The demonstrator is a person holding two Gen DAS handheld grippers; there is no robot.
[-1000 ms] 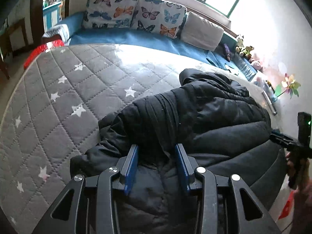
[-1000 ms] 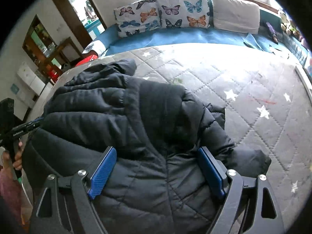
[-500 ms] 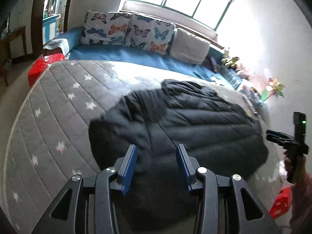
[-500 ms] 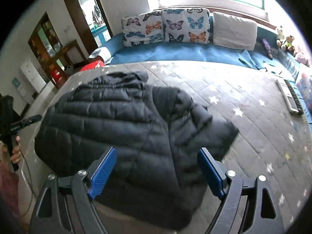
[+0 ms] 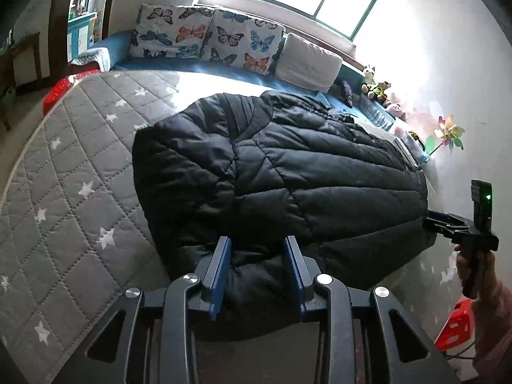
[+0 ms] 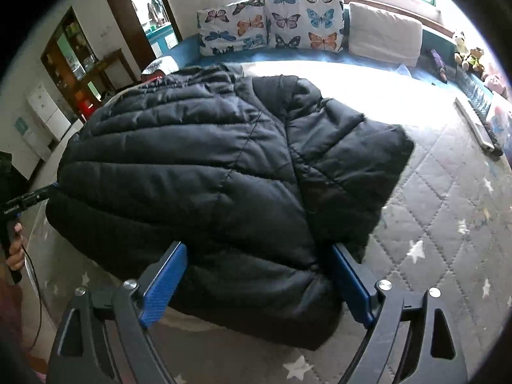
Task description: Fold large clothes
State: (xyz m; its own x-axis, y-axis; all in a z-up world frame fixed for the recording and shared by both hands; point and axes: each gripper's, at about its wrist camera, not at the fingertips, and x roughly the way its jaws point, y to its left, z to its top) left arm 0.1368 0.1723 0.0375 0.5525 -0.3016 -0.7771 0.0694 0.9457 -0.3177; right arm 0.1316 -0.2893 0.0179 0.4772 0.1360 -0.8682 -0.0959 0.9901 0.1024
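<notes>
The grey quilted mattress with white stars (image 5: 73, 172) is filling both views. The black puffy quilted jacket (image 5: 288, 172) is lying on it, spreading from the centre toward 3 o'clock in the left view, its hem hanging over the near edge. The left tongs (image 5: 258, 264) are closing, their blue pads at each side of the hem without pressing it. The right tongs (image 6: 259, 283) are standing wide open, the jacket's edge lying between them, ungripped. Butterfly-printed cushions (image 6: 272, 25) are resting at 12 o'clock.

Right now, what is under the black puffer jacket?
The black puffer jacket lies on the grey star-quilted mattress, which shows all around it. Whatever else may lie beneath the jacket is covered.
</notes>
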